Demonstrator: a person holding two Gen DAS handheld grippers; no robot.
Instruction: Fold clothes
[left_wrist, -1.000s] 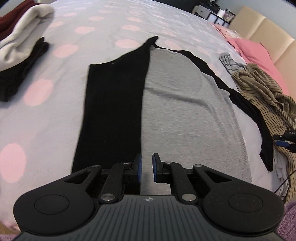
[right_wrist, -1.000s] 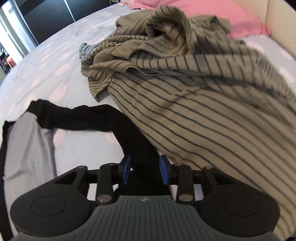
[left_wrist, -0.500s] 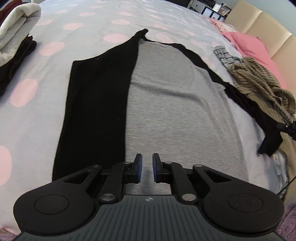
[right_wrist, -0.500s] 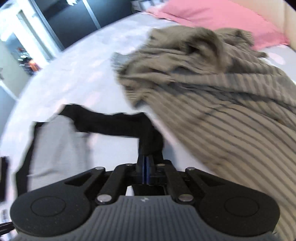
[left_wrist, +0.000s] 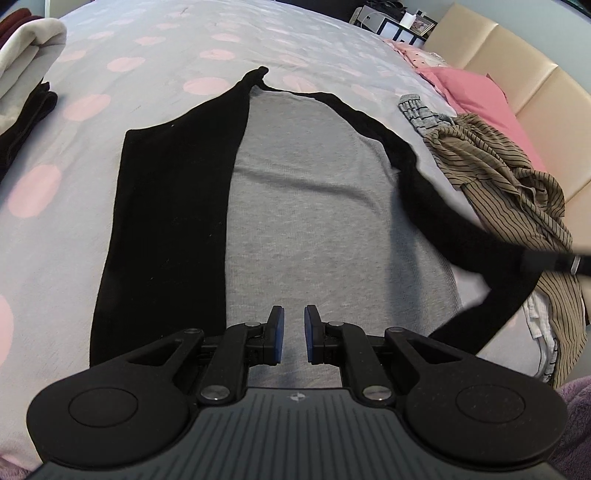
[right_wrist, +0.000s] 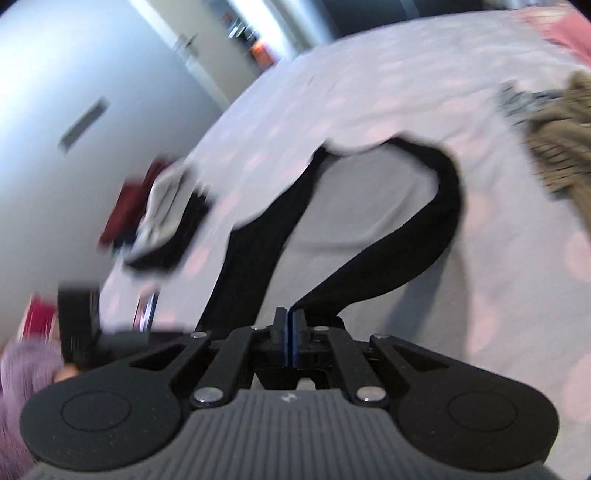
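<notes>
A grey shirt (left_wrist: 306, 206) with black sleeves lies flat on the dotted bedspread (left_wrist: 74, 166). Its left sleeve (left_wrist: 173, 206) is folded in over the body. My left gripper (left_wrist: 293, 325) hovers over the shirt's near hem, its jaws slightly apart with nothing between them. My right gripper (right_wrist: 289, 317) is shut on the end of the black right sleeve (right_wrist: 424, 236), which hangs in a lifted arc over the grey body (right_wrist: 362, 206). In the left wrist view that sleeve (left_wrist: 461, 236) rises off the bed toward the blurred right gripper (left_wrist: 554, 260) at the right edge.
Folded clothes (left_wrist: 26, 74) are stacked at the far left. An olive striped garment (left_wrist: 509, 177), a small grey striped piece (left_wrist: 421, 110) and a pink pillow (left_wrist: 476, 92) lie along the right by the beige headboard (left_wrist: 535, 85). A purple fluffy sleeve (right_wrist: 22, 376) shows at lower left.
My right gripper shut on the black sleeve's end, lifted it and swung left over the shirt, rolling as it went. The left gripper stayed over the hem.
</notes>
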